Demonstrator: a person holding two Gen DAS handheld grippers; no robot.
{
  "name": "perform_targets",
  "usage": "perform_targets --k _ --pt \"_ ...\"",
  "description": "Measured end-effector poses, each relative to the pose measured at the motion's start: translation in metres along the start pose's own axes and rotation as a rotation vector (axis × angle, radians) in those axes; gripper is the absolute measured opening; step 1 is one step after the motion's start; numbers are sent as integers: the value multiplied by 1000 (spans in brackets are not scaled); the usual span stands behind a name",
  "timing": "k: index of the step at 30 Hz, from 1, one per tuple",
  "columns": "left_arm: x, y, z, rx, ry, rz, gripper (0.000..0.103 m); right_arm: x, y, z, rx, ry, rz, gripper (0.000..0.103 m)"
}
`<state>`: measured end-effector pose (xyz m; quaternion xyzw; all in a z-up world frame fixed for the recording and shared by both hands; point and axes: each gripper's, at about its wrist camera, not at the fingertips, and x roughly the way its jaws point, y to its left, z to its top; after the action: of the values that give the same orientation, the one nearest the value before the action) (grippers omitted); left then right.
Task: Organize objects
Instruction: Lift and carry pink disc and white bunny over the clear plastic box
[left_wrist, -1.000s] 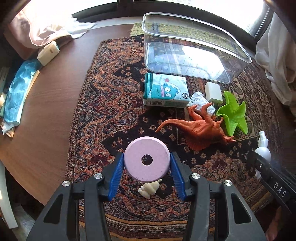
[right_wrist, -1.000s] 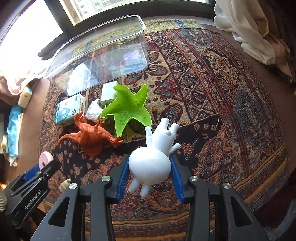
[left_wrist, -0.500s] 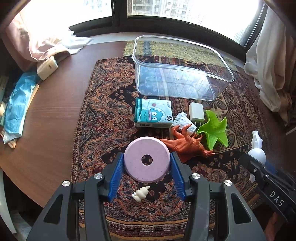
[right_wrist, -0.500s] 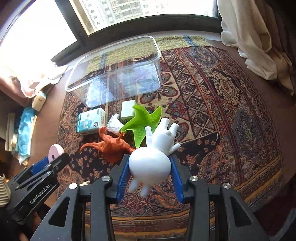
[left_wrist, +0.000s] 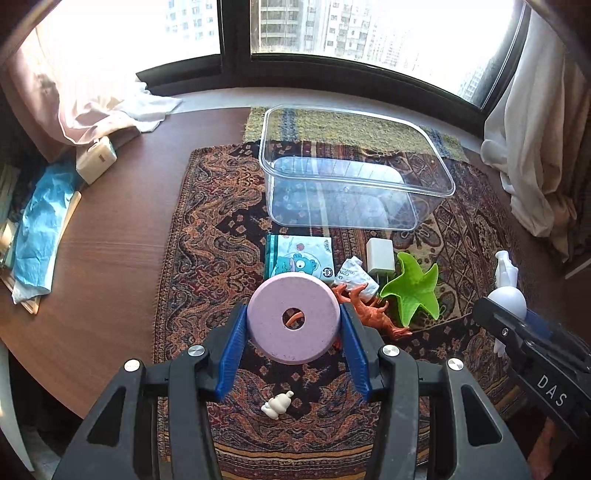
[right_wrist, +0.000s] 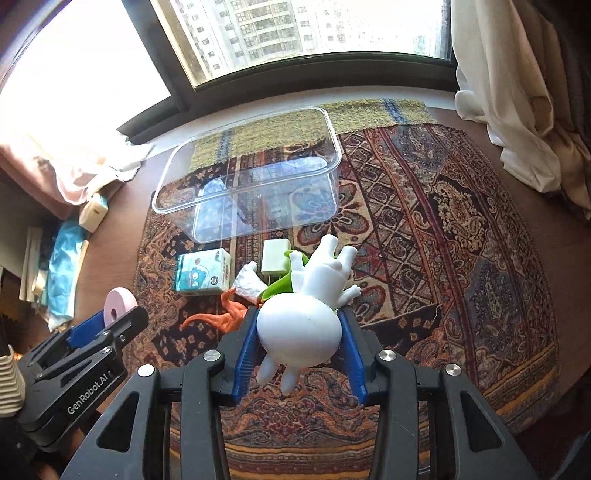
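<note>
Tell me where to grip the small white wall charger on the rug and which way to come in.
Grip the small white wall charger across its two flat long sides, coming straight down from above. It lies flat on the patterned rug, prongs toward the camera, with the crumpled white packet and green starfish toy crowding that end.

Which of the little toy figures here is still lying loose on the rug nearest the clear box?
The green starfish, near the clear box. The orange dinosaur lies behind it; the tiny cream figure is farthest.
</note>
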<state>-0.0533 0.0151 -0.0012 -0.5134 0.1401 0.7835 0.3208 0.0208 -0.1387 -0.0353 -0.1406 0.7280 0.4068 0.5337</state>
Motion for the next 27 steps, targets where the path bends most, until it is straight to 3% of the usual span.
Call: perform_targets --k 27 --pt "4 -6 53 77 -48 -65 49 13 6 57 -52 73 -10 42"
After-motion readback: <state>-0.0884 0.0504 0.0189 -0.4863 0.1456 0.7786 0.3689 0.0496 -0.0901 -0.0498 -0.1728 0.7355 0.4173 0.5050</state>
